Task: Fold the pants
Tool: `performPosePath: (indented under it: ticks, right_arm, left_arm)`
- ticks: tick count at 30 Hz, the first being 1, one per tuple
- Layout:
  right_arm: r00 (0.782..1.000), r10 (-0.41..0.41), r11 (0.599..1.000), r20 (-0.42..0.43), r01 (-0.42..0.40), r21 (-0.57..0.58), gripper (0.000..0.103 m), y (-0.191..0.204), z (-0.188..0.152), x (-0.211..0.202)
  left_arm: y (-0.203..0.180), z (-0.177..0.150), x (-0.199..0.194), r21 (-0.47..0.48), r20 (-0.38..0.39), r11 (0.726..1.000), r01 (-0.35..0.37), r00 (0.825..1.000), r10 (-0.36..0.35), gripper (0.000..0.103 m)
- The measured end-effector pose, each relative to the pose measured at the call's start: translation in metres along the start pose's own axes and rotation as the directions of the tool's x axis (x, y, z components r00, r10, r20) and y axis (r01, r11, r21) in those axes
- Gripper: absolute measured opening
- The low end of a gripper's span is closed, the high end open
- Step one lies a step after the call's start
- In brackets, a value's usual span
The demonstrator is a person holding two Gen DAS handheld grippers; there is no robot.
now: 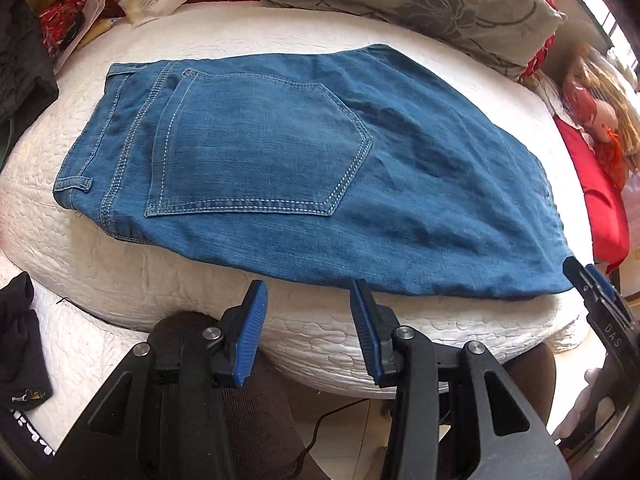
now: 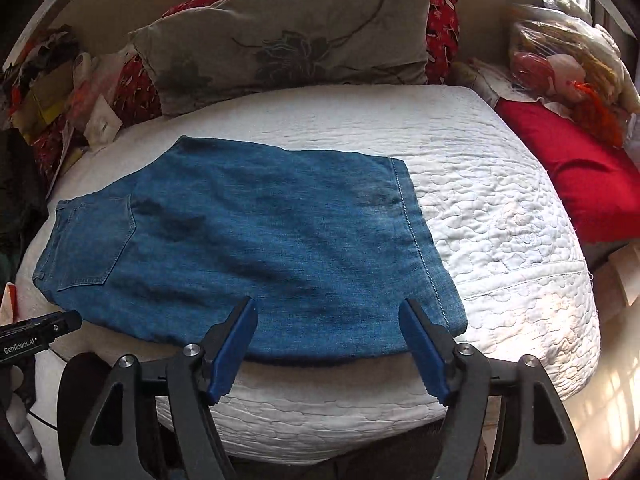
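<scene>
the blue jeans [image 1: 304, 168] lie folded into a compact slab on the white quilted bed [image 2: 500, 216], waistband and back pocket [image 1: 256, 148] toward the left, the stitched hem edge [image 2: 420, 240] toward the right, the near folded edge running along the bed's front. judging by that flat stack, a fold looks just laid and both tongs are clear of the cloth. the left tongs [image 1: 306, 300] hang above the near edge with a moderate gap between the blue pads, nothing in them; the right tongs [image 2: 328, 320] stand wider, also empty, over the near right part of the denim, and in the left view their tips [image 1: 588, 276] show by the jeans' right corner. if another fold is wanted, the next move likely calls for pinching the two corners of the hem end through all layers and carrying them over toward the waistband without dragging the stack; otherwise only smoothing remains. hard to judge: how many layers lie under the top face, and whether the legs beneath are aligned, since only the upper surface shows. the fisheye bends the outline, so its true shape is uncertain. clutter on the left, a grey floral pillow [image 2: 288, 36] and a red cushion [image 2: 572, 184] sit well apart.
</scene>
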State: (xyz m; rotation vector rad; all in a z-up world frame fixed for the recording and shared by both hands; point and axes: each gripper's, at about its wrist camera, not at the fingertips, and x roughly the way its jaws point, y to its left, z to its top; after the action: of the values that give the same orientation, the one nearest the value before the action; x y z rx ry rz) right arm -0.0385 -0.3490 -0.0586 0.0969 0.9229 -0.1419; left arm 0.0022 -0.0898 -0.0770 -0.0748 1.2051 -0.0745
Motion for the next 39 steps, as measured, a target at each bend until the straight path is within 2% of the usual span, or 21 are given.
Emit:
performPosePath:
  ticks: [5, 12, 25, 39]
  right_arm:
    - [0.999, -0.031, 0.999, 0.029, 0.032, -0.032, 0.078, 0.003, 0.0, -0.008]
    - [0.999, -0.034, 0.998, 0.04, 0.036, -0.044, 0.078, 0.004, 0.001, -0.011]
    - [0.997, -0.051, 0.994, 0.06, 0.056, -0.089, 0.078, 0.013, 0.002, -0.016]
    - [0.998, -0.039, 0.994, 0.048, 0.044, -0.102, 0.078, 0.019, 0.002, -0.014]
  left_arm:
    - [-0.01, -0.006, 0.005, 0.026, -0.02, 0.999, -0.026, 0.999, 0.026, 0.041]
    - [-0.012, -0.014, 0.003, 0.043, -0.035, 0.998, -0.042, 0.998, 0.044, 0.041]
    - [-0.019, -0.02, 0.01, 0.052, -0.07, 0.998, -0.038, 0.997, 0.041, 0.041]
    - [-0.013, -0.011, 0.018, 0.036, -0.084, 0.999, -0.021, 0.996, 0.024, 0.041]
